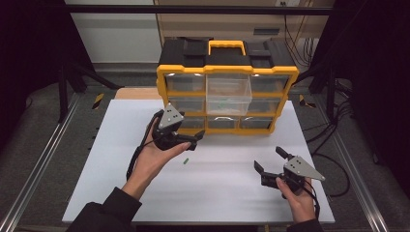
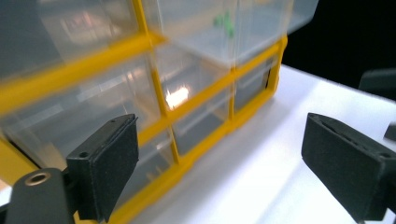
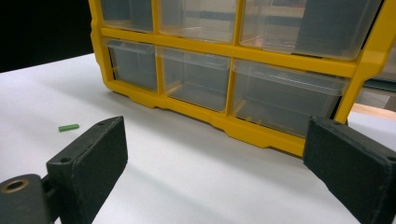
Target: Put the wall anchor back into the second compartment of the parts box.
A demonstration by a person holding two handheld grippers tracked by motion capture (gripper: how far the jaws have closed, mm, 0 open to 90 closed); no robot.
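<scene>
Left tongs (image 1: pixel 193 140) hang low over the white bench (image 1: pixel 121 193), jaws spread wide with nothing between them, close in front of the yellow drawer cabinet (image 1: pixel 227 72). Just below them on the bench lies a small green piece (image 1: pixel 185 161), on its own, well short of the cabinet. One clear drawer (image 1: pixel 228 92) in the middle column is pulled out, and a few green bits (image 2: pixel 224 23) show inside it in the left gripper view. So the job looks like getting that stray piece into the drawer.

Right tongs (image 1: pixel 270 159) sit off to the side near the bench's front edge, also released and empty; from their view the green piece (image 3: pixel 68 127) lies flat, well to the left.

The risks? That piece is tiny and lies flat: closing too high would pinch air, and a jaw tip nudging it could flick it across the smooth bench. The left tongs are also near the cabinet front, so a careless swing could knock the open drawer.
</scene>
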